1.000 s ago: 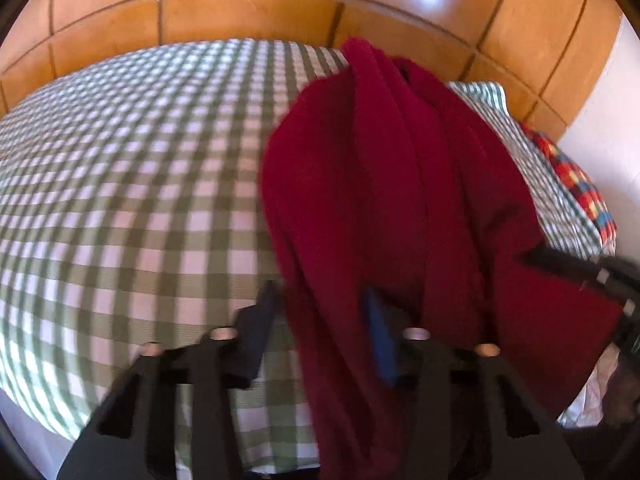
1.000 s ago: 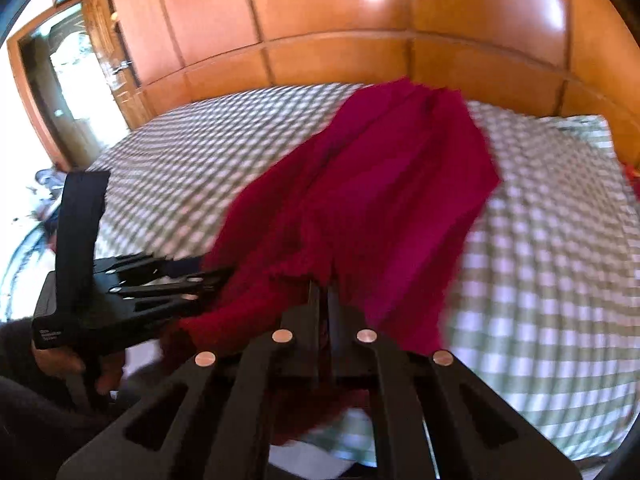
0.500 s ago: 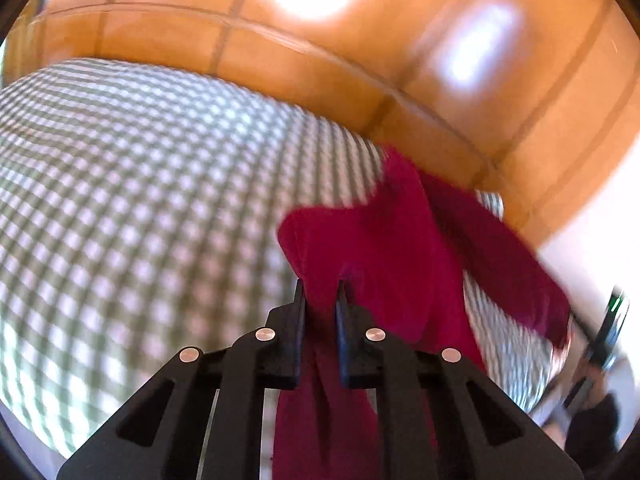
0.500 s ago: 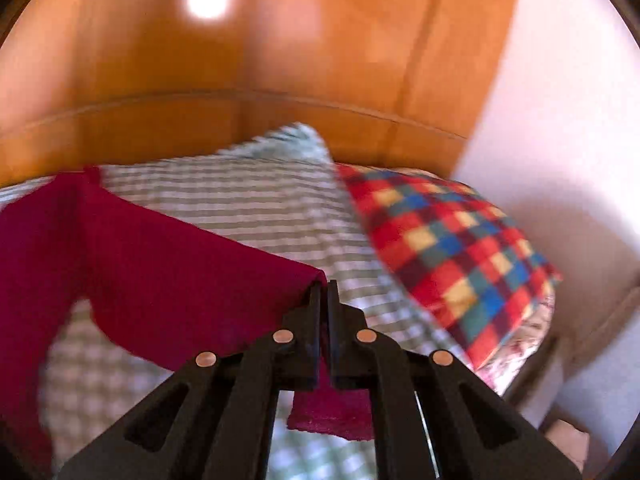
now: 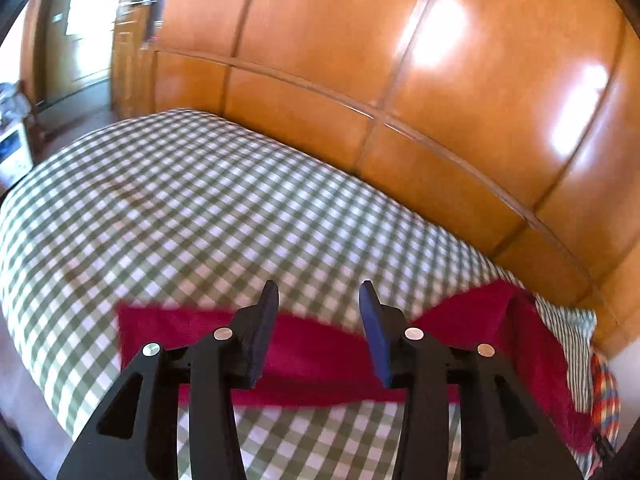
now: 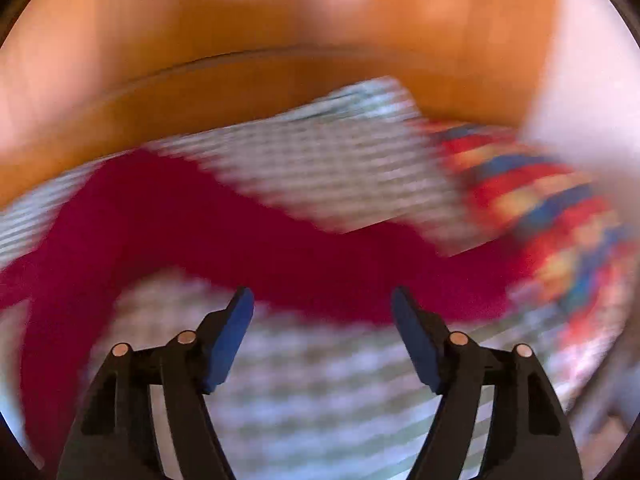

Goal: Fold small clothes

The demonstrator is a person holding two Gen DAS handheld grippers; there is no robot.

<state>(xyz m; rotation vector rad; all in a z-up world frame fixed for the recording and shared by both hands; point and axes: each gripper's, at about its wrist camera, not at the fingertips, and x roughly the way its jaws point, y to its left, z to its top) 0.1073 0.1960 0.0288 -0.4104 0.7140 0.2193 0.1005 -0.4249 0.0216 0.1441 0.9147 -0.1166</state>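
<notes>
A dark red garment [image 5: 316, 356] lies spread across the near part of a green-and-white checked bed [image 5: 192, 216]. Its right end rises toward the pillow. My left gripper [image 5: 318, 320] is open and empty just above the cloth's middle. In the blurred right wrist view the same red garment [image 6: 256, 240] stretches from left to right across the bed. My right gripper [image 6: 322, 320] is open and empty, held above the cloth's near edge.
A glossy wooden headboard wall [image 5: 400, 80] runs behind the bed. A checked pillow [image 6: 320, 152] and a red, blue and yellow plaid pillow [image 6: 540, 216] lie at the right. A doorway [image 5: 80, 40] shows at the far left.
Both grippers have let go of the red garment and opened. The cloth, held up and stretched between them before, now lies on the bed. The right wrist view is blurred by motion.
</notes>
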